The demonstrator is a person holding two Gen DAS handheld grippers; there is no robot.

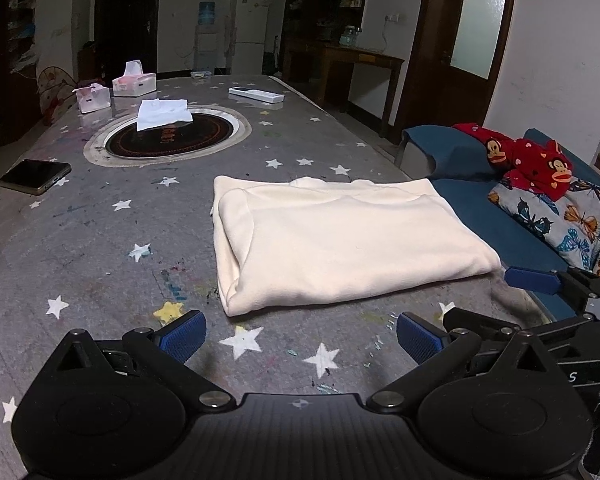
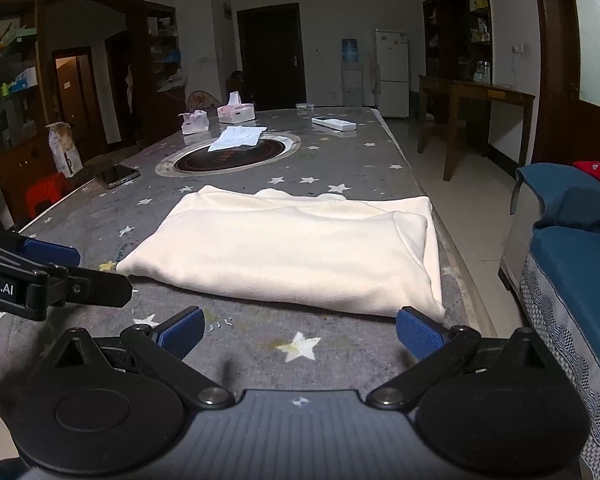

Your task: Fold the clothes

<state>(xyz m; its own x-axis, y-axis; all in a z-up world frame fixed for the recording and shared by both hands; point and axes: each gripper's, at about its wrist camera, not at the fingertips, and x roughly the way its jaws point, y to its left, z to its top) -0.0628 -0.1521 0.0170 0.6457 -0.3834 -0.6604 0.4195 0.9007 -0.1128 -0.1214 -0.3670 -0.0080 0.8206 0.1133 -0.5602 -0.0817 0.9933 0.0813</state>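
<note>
A cream garment (image 1: 340, 240) lies folded into a flat rectangle on the grey star-patterned table (image 1: 100, 240). In the right wrist view the same garment (image 2: 292, 252) fills the middle of the table. My left gripper (image 1: 300, 336) hovers open just short of the garment's near edge, nothing between its blue pads. My right gripper (image 2: 300, 332) is also open and empty, its right pad close to the garment's near right corner. In each wrist view the other gripper pokes in at the side: the right gripper (image 1: 540, 282) by the garment's right corner, the left gripper (image 2: 52, 256) at its left.
On the far table: a phone (image 1: 34, 176), a folded white cloth (image 1: 162, 114) on a round dark inset (image 1: 172, 138), two tissue boxes (image 1: 134, 82), a white remote (image 1: 256, 95). A blue sofa (image 1: 500, 220) with red monkey fabric (image 1: 528, 160) stands right of the table edge.
</note>
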